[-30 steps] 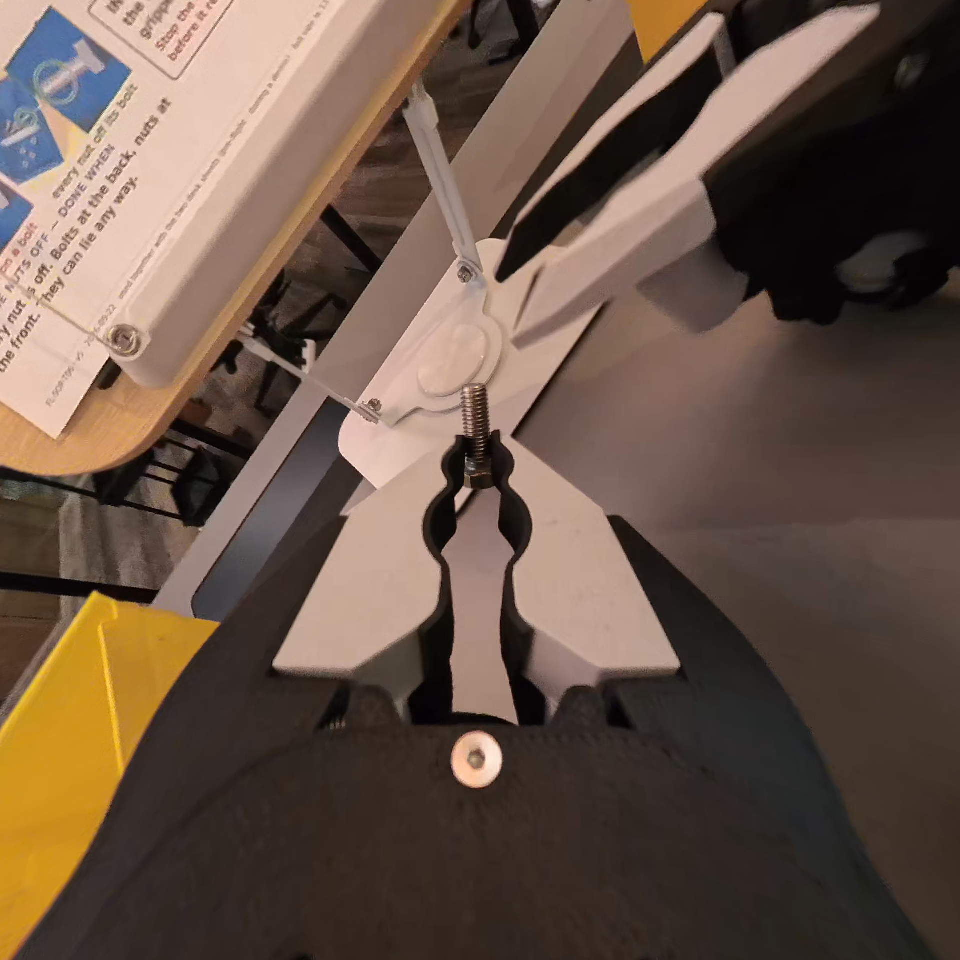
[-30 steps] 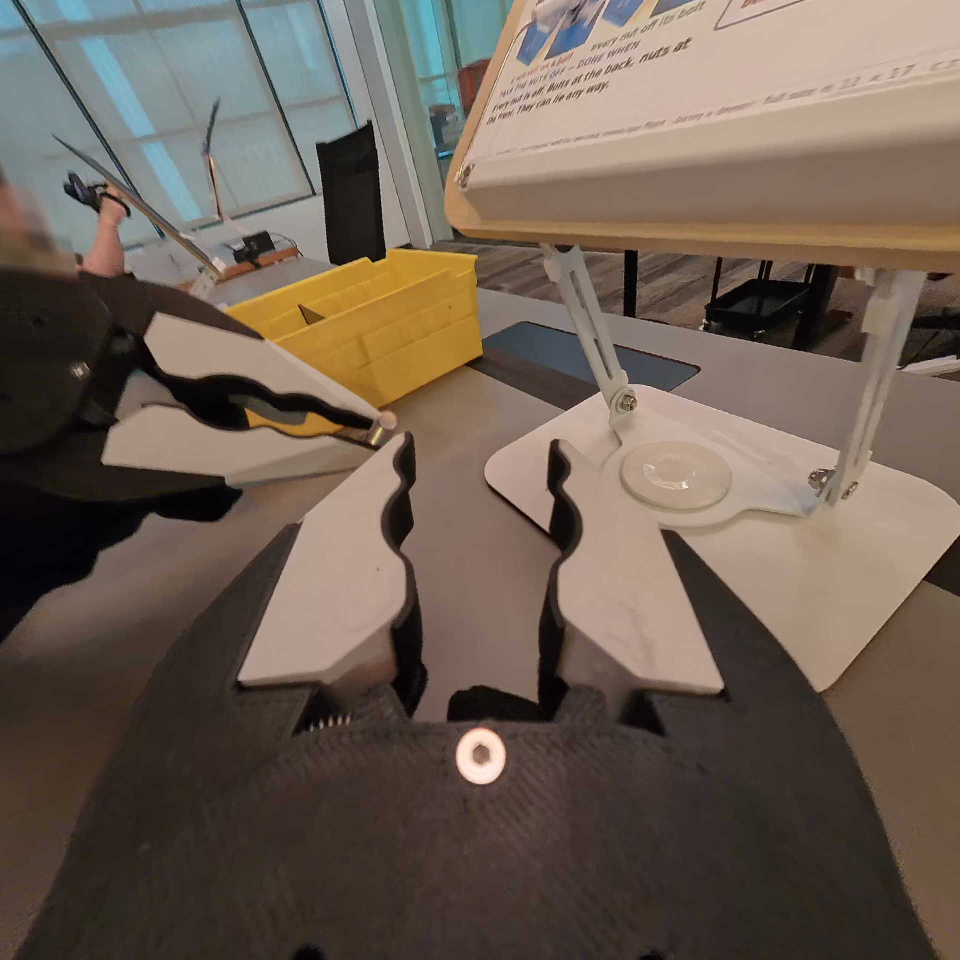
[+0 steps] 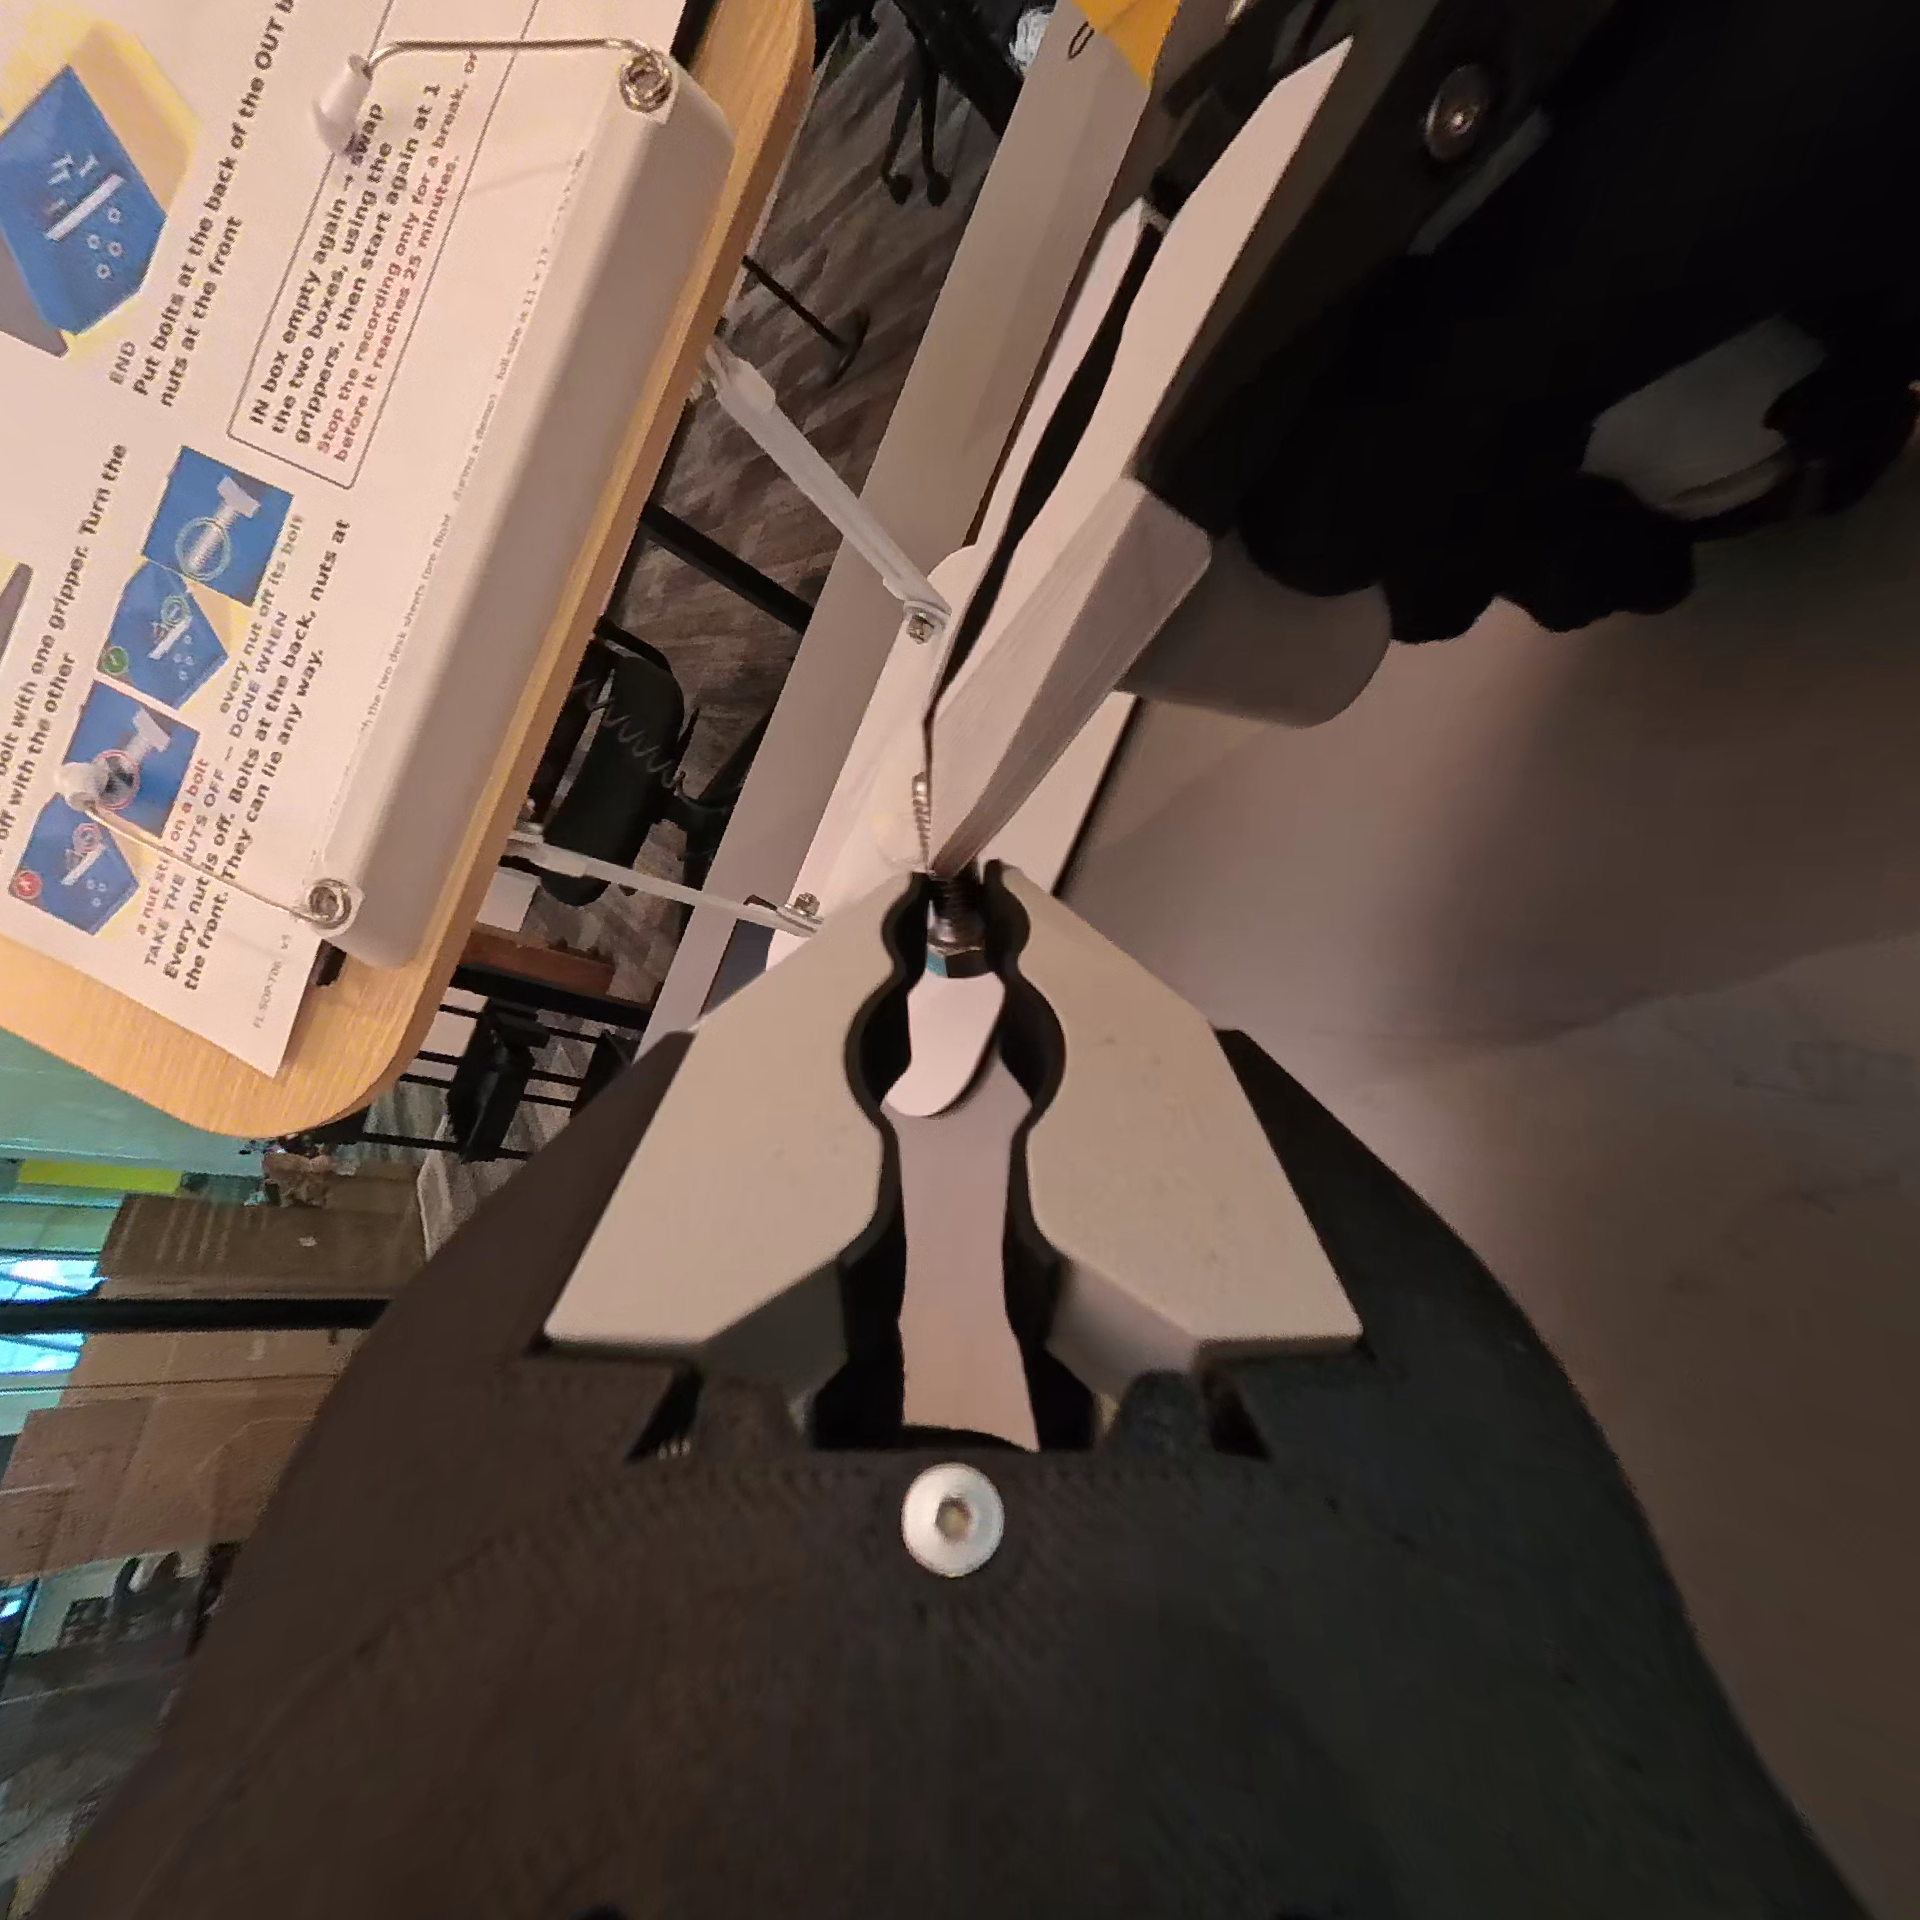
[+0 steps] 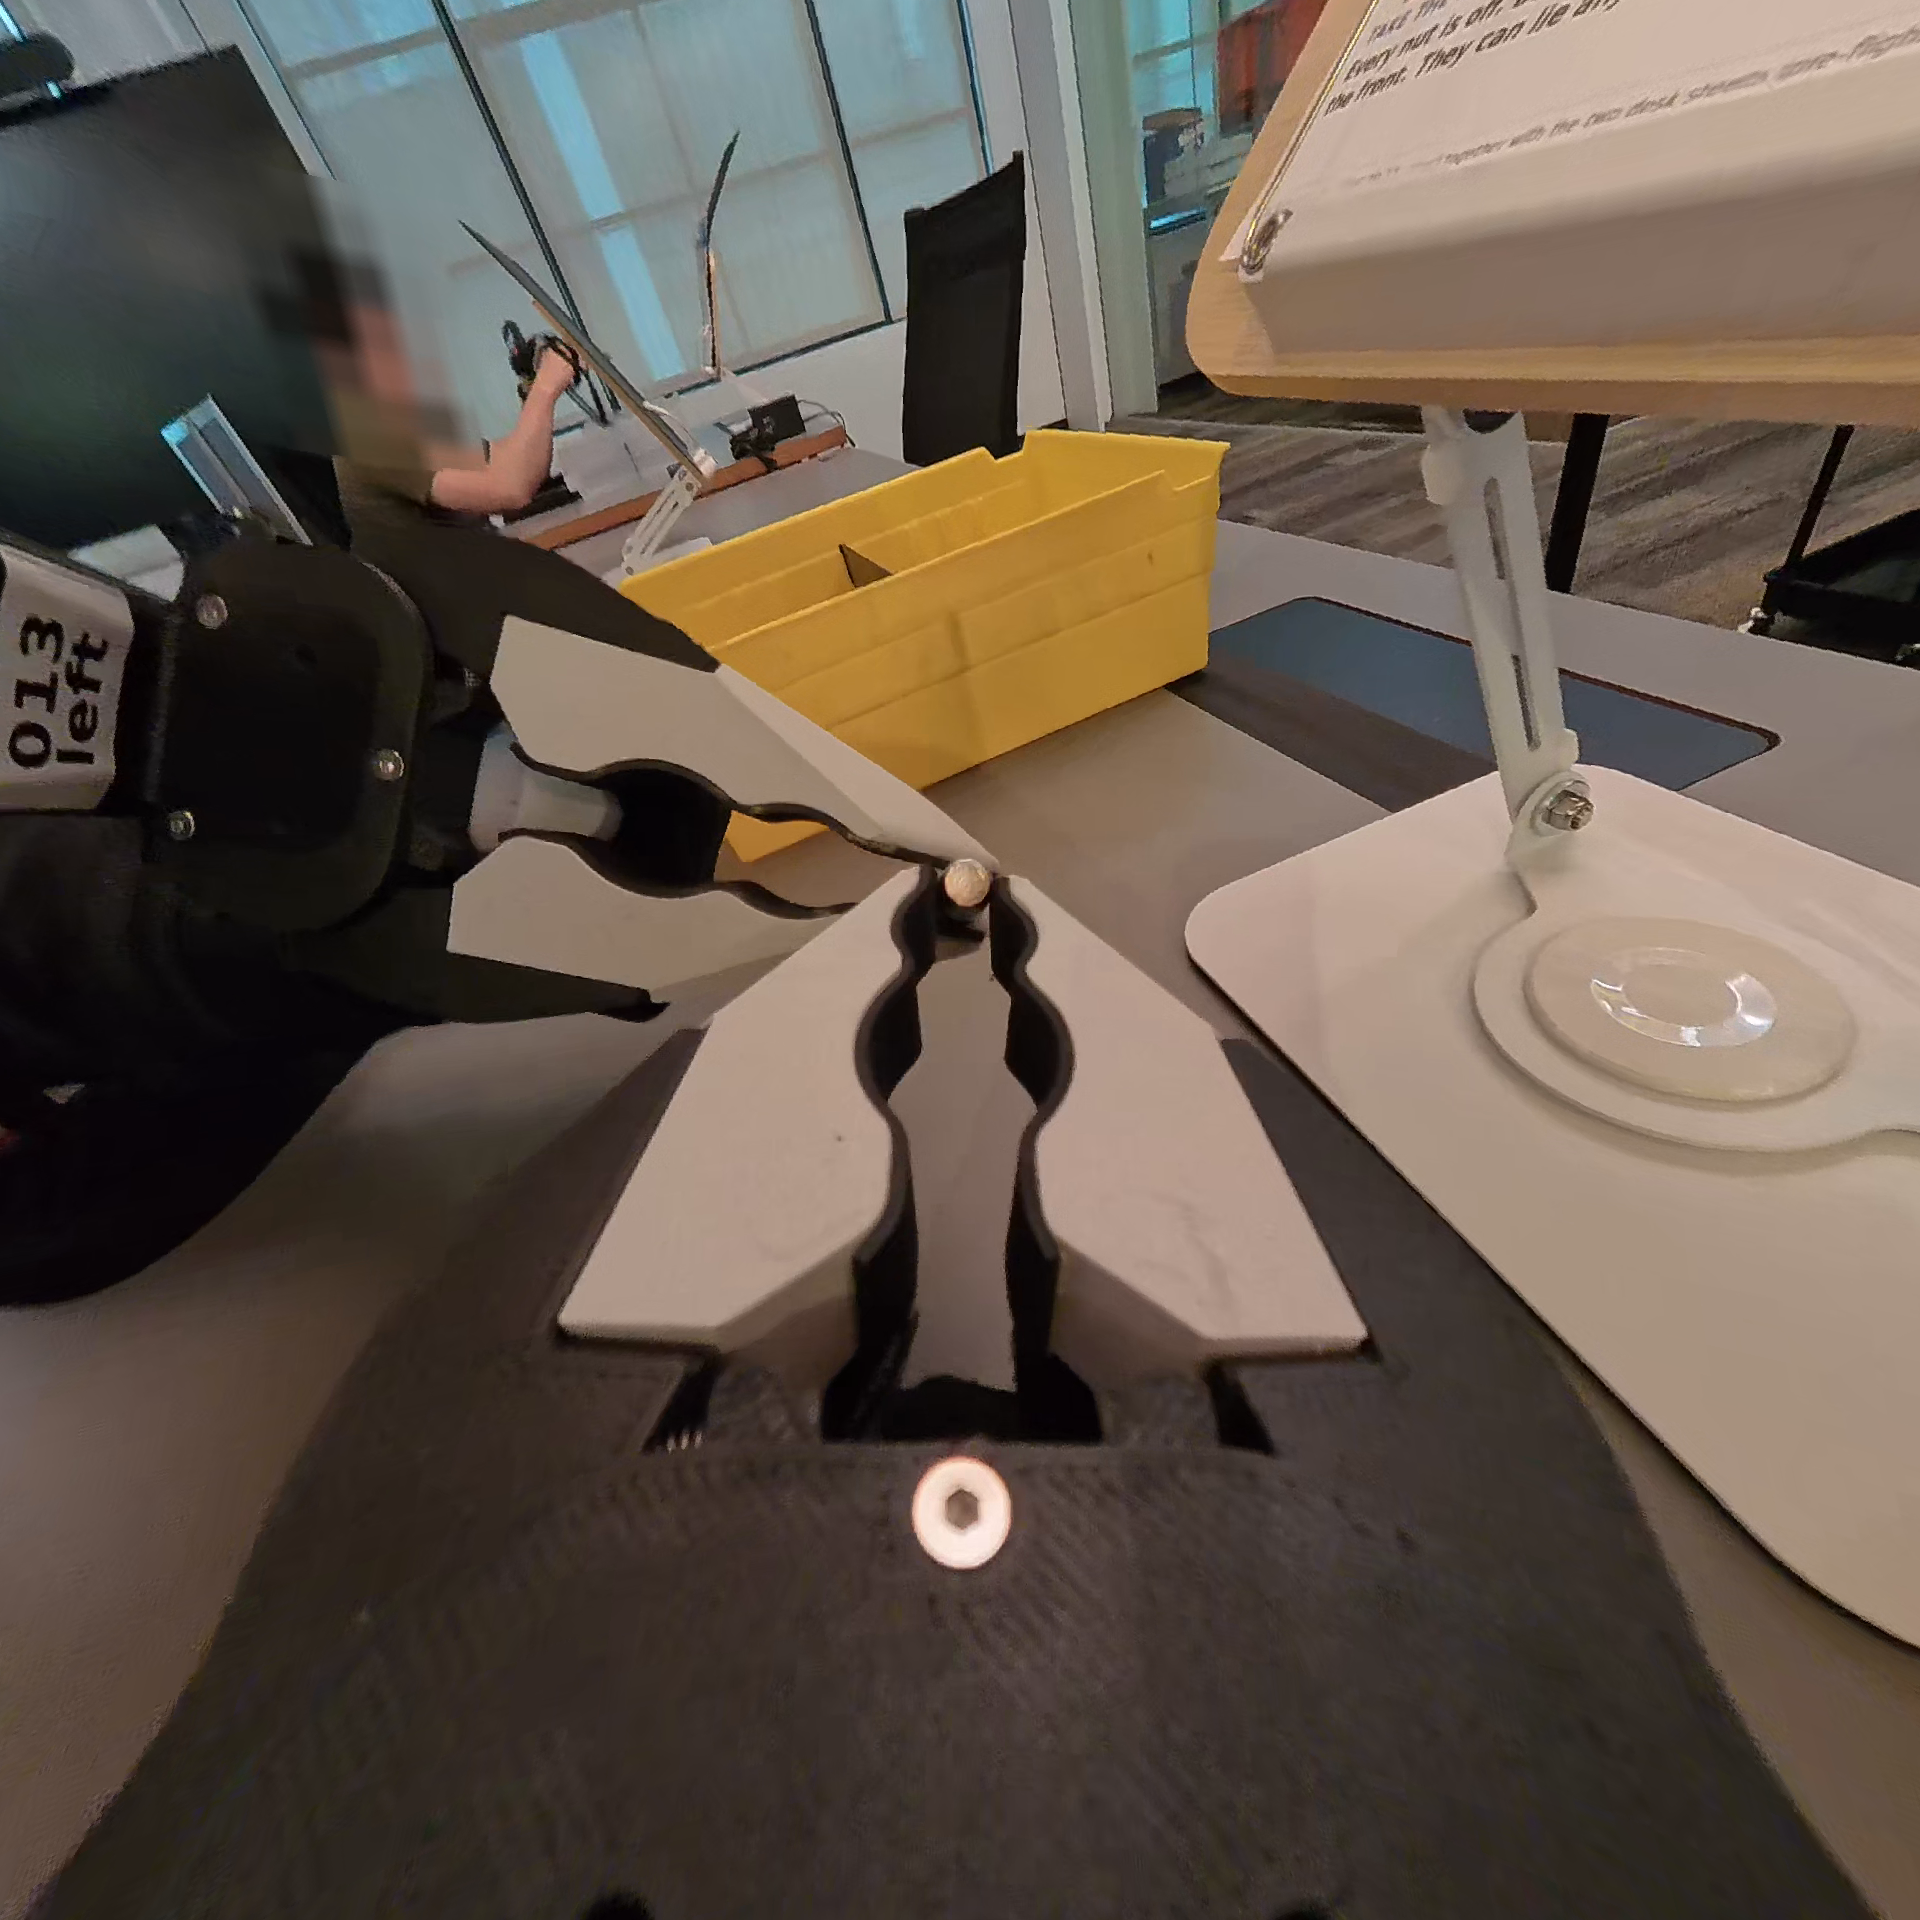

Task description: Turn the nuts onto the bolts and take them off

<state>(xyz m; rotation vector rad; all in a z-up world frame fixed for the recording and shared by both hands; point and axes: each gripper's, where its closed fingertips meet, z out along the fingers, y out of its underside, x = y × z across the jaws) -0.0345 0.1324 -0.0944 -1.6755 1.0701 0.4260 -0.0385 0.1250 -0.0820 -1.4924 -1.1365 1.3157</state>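
L gripper (image 3: 951, 894) clenched on the nut (image 3: 953, 938), bolt (image 3: 923, 821) shank sticking out fwd past its tips. Assembly held up in the air over the grey table (image 4: 1091, 769), not resting on anything.

Change vs 1 s ago: R gripper (image 4: 961, 899) was spread wide and standing off, well apart from the bolt. Now it has come in and narrowed onto the bolt's free end. R wrist view shows the rounded bolt end (image 4: 964, 883) pinched right at the tips, the jaws close together there; in the L wrist view the R fingers (image 3: 1060, 665) come down from upper right and meet the thread just above the L tips. So R reads as grasping the bolt, L grasping the nut. L gripper also rolled somewhat; the doc stand sits at a different angle in its view.

Meaning: both parts now gripped, one per gripper, tips nearly touching. Judgement: set-up for a turning stroke, not mid-turn. Whether the nut is going on or coming off, can't tell. Nut sits low on the thread, lots of thread showing.

Risk (guess): R hold is at the very tips on a threaded rod, little purchase, may slip when twisted.

Surroundings: yellow bin (image 4: 935, 644) toward far edge of table, divider inside, contents not visible. White stand base (image 4: 1351, 935) at R side carrying the instruction board (image 4: 1558, 260).
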